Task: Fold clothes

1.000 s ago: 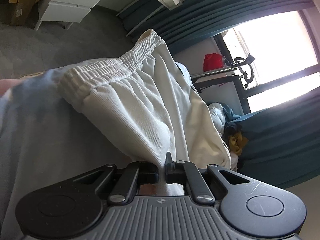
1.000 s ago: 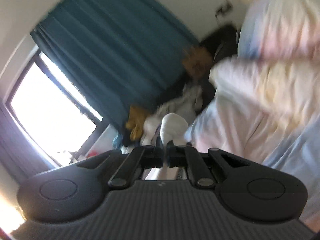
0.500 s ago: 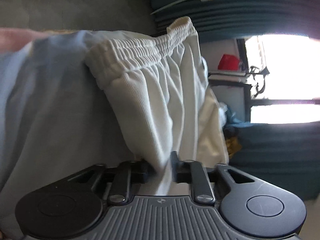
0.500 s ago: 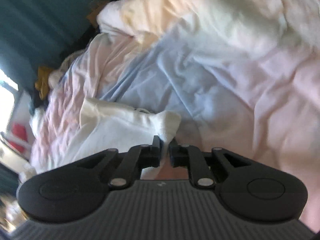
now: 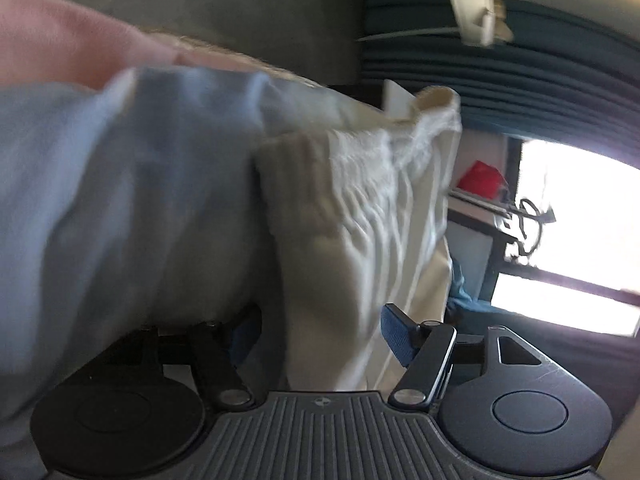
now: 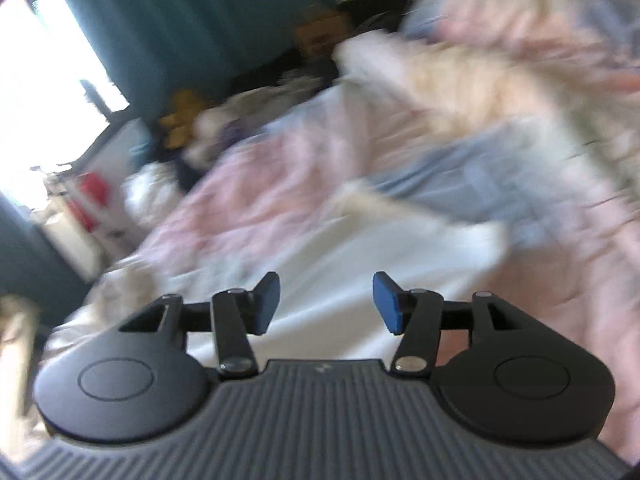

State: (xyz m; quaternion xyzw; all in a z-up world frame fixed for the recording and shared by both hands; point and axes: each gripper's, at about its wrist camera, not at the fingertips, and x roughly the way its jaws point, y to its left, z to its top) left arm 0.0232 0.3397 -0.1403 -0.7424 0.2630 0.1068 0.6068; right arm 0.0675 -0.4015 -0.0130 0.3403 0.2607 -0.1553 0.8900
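Observation:
White shorts with an elastic waistband (image 5: 360,216) lie on the bed, seen close in the left wrist view. My left gripper (image 5: 320,332) is open, with the shorts' fabric lying loose between its jaws. In the right wrist view the shorts (image 6: 360,264) lie flat and blurred on the pink and blue bedding (image 6: 280,184). My right gripper (image 6: 326,300) is open and empty just above the shorts.
A pile of other clothes (image 6: 188,120) sits at the far end of the bed by the teal curtains (image 6: 180,20). A bright window (image 5: 580,240) and a red object (image 5: 480,176) on a rack stand beyond. White furniture (image 5: 472,0) is across the room.
Both grippers were shut on the shorts and have opened, letting them go. The right gripper has drawn back over the bed; both views are blurred by motion.

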